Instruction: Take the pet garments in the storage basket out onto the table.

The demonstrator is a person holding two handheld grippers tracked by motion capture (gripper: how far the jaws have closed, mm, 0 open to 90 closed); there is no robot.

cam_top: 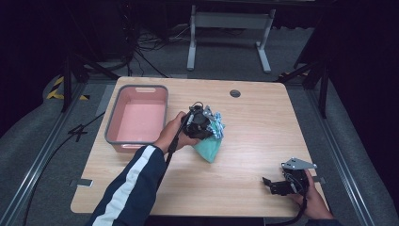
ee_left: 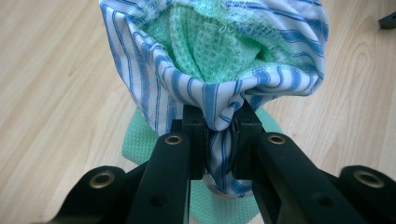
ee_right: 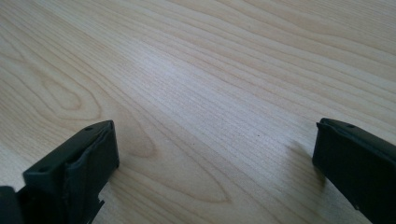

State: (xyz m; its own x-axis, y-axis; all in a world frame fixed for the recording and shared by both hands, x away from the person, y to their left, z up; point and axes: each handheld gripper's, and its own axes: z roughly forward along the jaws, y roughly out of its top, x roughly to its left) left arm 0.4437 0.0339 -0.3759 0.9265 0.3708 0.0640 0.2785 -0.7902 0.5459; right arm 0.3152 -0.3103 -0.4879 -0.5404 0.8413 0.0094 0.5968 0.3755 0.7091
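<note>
Nearest, the right gripper rests released, jaws wide apart over bare table, well right of the pink bin. Farther in, just right of that bin, the left gripper is clenched on a blue-striped cloth bunched with green cloth.

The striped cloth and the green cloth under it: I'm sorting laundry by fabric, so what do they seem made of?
The striped cloth, pinched in the left hand-held gripper, looks like thin, smooth woven fabric, perhaps cotton shirting: fine blue and white stripes, soft folds, a frayed edge. The green cloth looks thicker, a matte waffle weave like a dish towel, with its grid of small squares showing.
</note>
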